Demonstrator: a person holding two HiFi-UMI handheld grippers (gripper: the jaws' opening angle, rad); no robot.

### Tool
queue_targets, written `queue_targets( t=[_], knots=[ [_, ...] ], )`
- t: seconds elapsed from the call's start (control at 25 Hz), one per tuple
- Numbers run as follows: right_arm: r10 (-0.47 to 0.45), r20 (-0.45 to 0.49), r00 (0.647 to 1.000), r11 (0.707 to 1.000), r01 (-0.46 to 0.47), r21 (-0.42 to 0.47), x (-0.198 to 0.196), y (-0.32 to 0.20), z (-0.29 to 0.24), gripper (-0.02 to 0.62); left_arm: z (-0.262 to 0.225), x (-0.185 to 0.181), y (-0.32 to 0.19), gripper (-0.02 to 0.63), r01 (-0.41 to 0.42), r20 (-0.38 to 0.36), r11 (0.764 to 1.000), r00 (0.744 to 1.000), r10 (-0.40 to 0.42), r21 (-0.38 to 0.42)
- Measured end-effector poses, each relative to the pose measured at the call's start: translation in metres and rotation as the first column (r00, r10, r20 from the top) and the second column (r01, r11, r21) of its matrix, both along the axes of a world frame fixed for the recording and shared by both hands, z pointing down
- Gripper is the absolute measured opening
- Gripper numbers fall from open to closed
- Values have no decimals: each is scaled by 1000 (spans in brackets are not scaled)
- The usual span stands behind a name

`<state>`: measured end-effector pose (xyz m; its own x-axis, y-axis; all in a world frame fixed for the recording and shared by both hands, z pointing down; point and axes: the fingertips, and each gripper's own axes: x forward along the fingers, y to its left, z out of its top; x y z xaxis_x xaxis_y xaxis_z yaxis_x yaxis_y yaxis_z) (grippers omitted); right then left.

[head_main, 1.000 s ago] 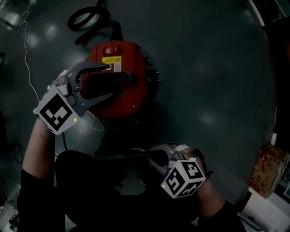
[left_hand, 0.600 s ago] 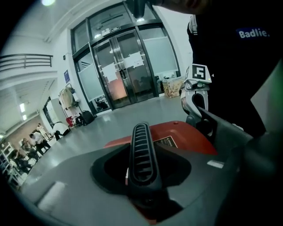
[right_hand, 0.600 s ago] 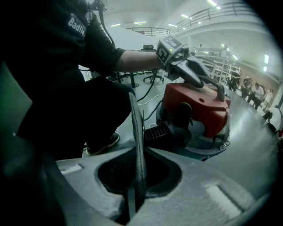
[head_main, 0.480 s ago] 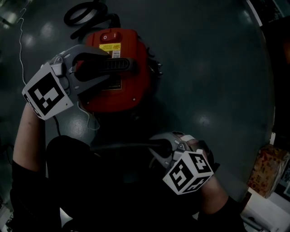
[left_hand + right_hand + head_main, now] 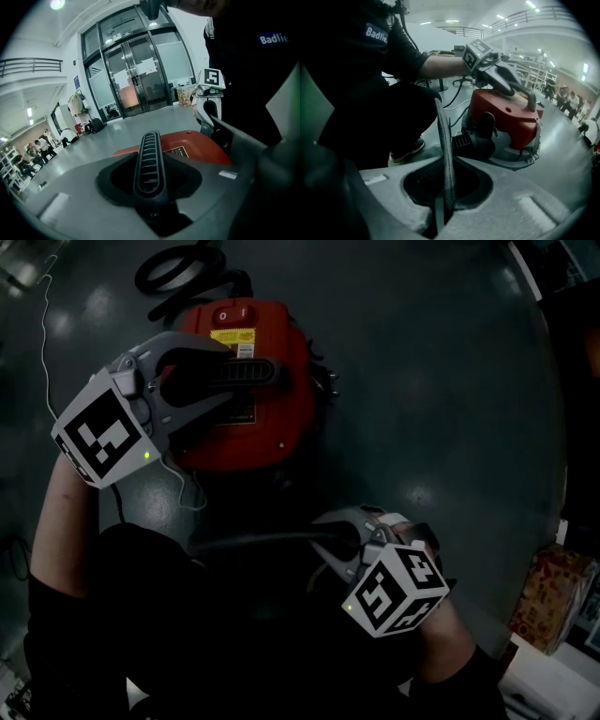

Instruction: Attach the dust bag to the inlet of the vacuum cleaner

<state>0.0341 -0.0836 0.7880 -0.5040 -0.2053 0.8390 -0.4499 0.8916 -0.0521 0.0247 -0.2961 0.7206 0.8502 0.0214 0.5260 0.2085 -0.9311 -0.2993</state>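
Observation:
The red vacuum cleaner (image 5: 281, 418) stands on the dark floor, and also shows in the left gripper view (image 5: 197, 143) and the right gripper view (image 5: 506, 117). My left gripper (image 5: 225, 379) is closing over its black ribbed handle (image 5: 147, 164), which sits between the jaws with the pads touching it. Lower right, my right gripper (image 5: 326, 545) is shut on the dust bag (image 5: 248, 542), a thin dark sheet seen edge-on (image 5: 446, 154) between the jaws. The black corrugated inlet (image 5: 480, 133) on the vacuum's side faces the right gripper (image 5: 445, 187).
A coiled black hose (image 5: 178, 273) lies behind the vacuum, and a white cable (image 5: 47, 306) runs along the left. The person's dark-trousered legs fill the lower middle. A cardboard box (image 5: 558, 592) sits at the right edge. Glass doors (image 5: 131, 79) stand far off.
The left gripper's jaws have narrowed from wide open onto the vacuum's handle. The right gripper has shifted slightly down and to the right with the dark sheet still in it.

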Motion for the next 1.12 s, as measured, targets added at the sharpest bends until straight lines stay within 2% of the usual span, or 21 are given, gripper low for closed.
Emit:
queue_targets(
  t=[0.12,0.28,0.4,0.48,0.56,0.64,0.72,0.84,1.0,1.12],
  knots=[
    [-25,-11,1000,1000,25,-10,5,-3,2,29,-1,2,1,129,2,-16,1000,1000,-2,-7],
    [-143,-90,986,990,144,6,-3,-10,0,38,-2,3,0,129,3,-43,1000,999,-4,-12],
    [-167,-82,982,986,168,6,-7,-13,0,41,-3,3,1,129,6,-54,1000,999,-7,-9],
    [-105,-30,994,994,104,-24,-5,-17,1,46,-3,2,0,129,11,-48,1000,999,-11,-5],
    [7,26,1000,998,-6,-59,2,-19,2,48,-3,2,0,129,18,-37,1000,999,-18,-3],
    [122,77,990,990,-115,-87,10,-19,5,49,-3,2,1,127,21,-31,1000,999,-21,1],
    [186,102,977,980,-177,-93,12,-20,7,49,-2,2,0,127,21,-29,1000,999,-21,3],
    [203,94,975,977,-196,-81,7,-24,6,54,-1,2,0,127,30,-28,1000,999,-29,0],
    [158,53,986,986,-155,-62,2,-30,4,63,-2,3,-1,127,41,-31,999,999,-41,3],
    [231,90,969,969,-220,-111,2,-32,5,63,-2,2,-1,127,54,-24,998,998,-53,12]
  ],
)
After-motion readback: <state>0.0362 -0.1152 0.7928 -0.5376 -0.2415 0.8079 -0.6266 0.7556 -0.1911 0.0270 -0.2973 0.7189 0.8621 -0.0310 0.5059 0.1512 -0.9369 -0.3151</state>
